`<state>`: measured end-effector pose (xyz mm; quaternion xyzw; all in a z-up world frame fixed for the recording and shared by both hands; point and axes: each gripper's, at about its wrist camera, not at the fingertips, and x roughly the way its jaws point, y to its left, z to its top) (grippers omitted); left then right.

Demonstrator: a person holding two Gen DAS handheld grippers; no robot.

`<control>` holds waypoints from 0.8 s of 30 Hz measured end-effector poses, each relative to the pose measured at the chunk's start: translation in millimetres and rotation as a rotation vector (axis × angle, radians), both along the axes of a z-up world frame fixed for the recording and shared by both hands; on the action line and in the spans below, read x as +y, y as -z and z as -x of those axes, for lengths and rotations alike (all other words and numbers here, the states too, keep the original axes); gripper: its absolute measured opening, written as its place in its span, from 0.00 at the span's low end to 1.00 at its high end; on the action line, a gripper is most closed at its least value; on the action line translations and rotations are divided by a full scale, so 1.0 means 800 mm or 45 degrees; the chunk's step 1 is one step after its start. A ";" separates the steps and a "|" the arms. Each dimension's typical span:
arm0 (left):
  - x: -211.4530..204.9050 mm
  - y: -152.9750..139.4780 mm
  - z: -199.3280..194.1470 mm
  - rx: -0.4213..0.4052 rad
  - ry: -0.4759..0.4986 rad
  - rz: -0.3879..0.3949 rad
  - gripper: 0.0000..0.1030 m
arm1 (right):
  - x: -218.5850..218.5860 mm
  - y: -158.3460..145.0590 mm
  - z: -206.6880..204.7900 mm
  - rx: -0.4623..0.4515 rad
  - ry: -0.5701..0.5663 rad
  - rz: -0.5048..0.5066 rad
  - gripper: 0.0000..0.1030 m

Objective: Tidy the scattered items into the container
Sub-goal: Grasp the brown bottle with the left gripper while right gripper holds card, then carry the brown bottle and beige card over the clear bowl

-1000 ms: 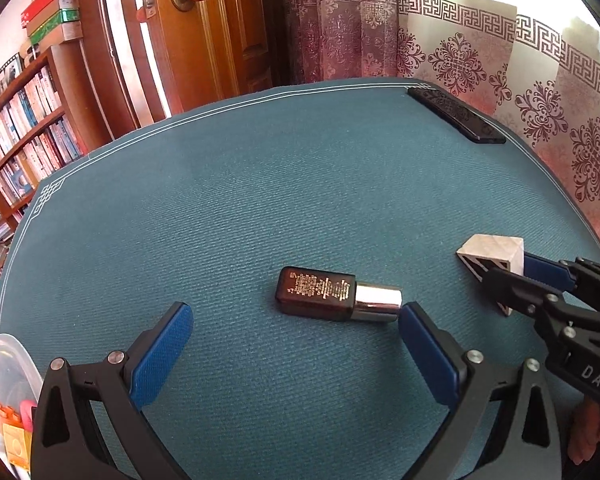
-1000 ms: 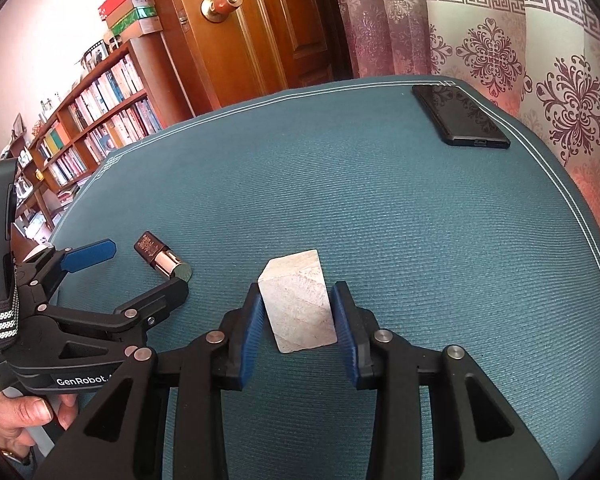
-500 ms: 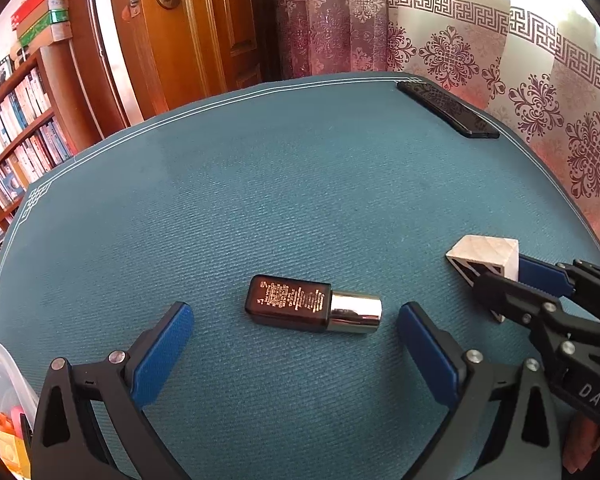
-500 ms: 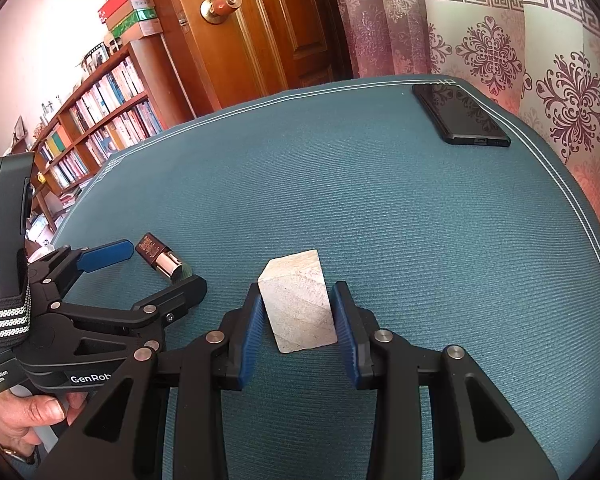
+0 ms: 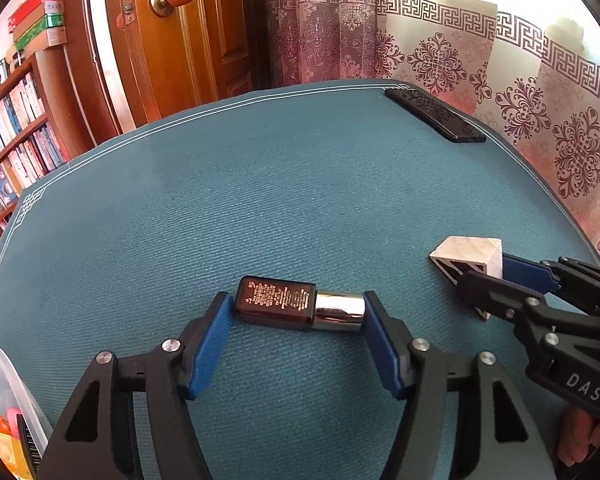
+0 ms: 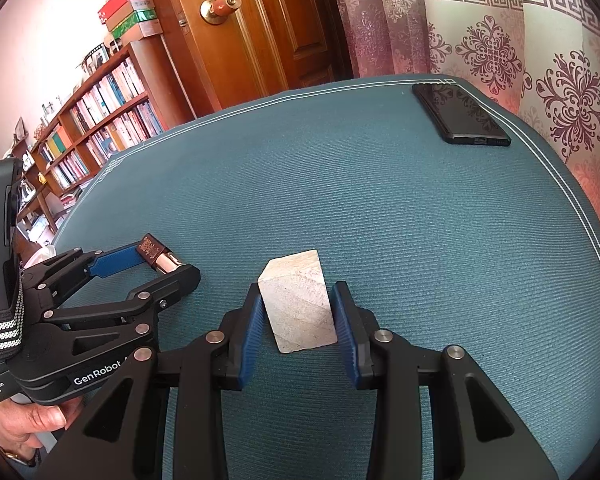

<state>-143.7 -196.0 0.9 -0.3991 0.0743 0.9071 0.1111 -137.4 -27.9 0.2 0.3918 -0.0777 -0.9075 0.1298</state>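
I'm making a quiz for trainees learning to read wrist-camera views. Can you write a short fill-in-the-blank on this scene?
1. The left hand-held gripper has closed on the small brown ____ with a silver cap.
2. The right hand-held gripper clamps a pale wooden ____.
3. The black ____ lies near the far right edge of the table.
4. The table's cloth is ____ in colour.

Missing words: bottle; block; phone; teal
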 end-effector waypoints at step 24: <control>-0.026 -0.022 -0.063 0.015 -0.121 -0.071 0.64 | 0.001 -0.001 -0.001 0.000 -0.002 0.015 0.36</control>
